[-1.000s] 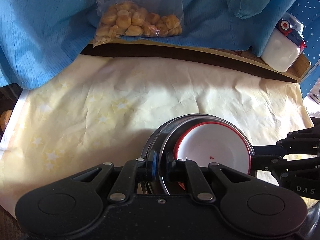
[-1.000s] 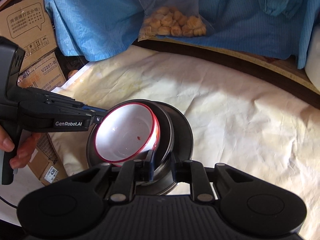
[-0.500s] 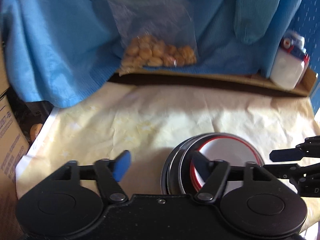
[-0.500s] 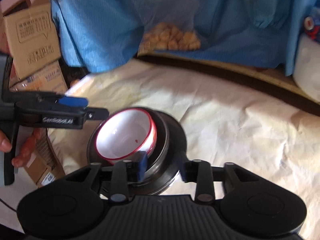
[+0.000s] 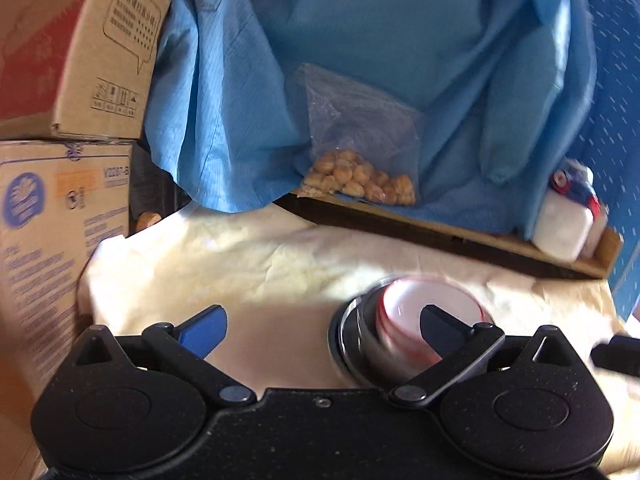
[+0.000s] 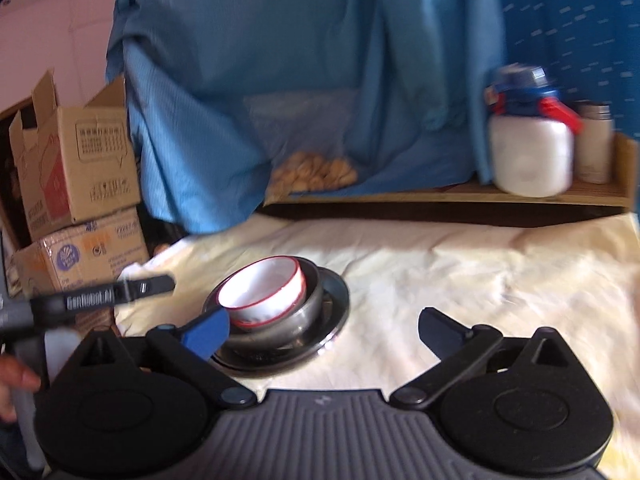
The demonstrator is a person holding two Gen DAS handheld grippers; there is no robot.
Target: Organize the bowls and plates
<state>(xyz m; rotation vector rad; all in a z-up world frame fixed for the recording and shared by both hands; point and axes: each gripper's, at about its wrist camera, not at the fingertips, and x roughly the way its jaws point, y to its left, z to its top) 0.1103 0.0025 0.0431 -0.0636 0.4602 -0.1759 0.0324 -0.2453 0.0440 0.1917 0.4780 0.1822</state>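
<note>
Left wrist view: the left gripper (image 5: 322, 330) is opening, jaws wide, gripping nothing; the bowl (image 5: 430, 300) is sitting lower right. A box (image 5: 60, 216) is showing "V2287".

Right wrist view: the right gripper (image 6: 324, 332) is opening, empty; the bowl (image 6: 266, 290) is sitting nested on a plate (image 6: 332, 312), lower centre-left. The left gripper (image 6: 154, 284), at left, is reading "GenRobot.AI".

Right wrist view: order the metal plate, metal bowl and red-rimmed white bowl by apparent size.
1. metal plate, widest, under the others
2. metal bowl, nested on it
3. red-rimmed white bowl, inside the metal bowl

All stacked at similar distance, so the order is reliable.
</note>
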